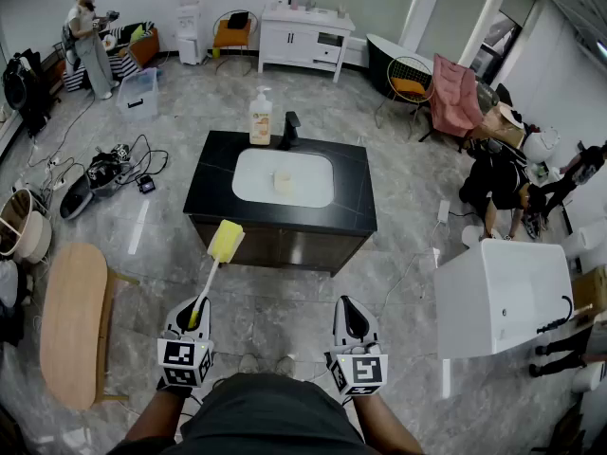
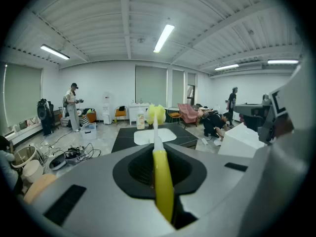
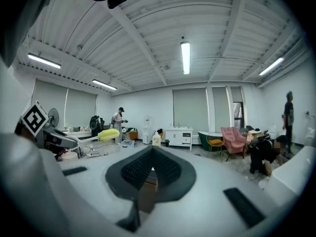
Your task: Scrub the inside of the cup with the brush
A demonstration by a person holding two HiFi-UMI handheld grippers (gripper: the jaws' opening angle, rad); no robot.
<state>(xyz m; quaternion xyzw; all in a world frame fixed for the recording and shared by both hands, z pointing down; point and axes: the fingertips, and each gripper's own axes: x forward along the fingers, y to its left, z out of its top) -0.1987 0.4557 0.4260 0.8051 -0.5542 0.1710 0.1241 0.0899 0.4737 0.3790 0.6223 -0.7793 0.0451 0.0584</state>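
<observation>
Left fingers [image 2: 94, 186] grip brush [image 1: 226, 241]; right fingers [image 3: 232, 181] closed, empty; counter [image 1: 356, 197], soap bottle [image 1: 260, 119] ahead.

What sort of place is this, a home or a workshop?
Probably a test studio or lab, not a home: a sink counter stands alone in mid-room, loose cables and gear lie about, and a white cabinet stands at the back.

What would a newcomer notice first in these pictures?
Probably the brush, its yellow head sticking up from the left claw, shut on its handle at the head view's lower left. Beyond it, mid-room, stands a black counter with a white sink and a soap bottle at its back edge. The right claw is shut and empty.
</observation>
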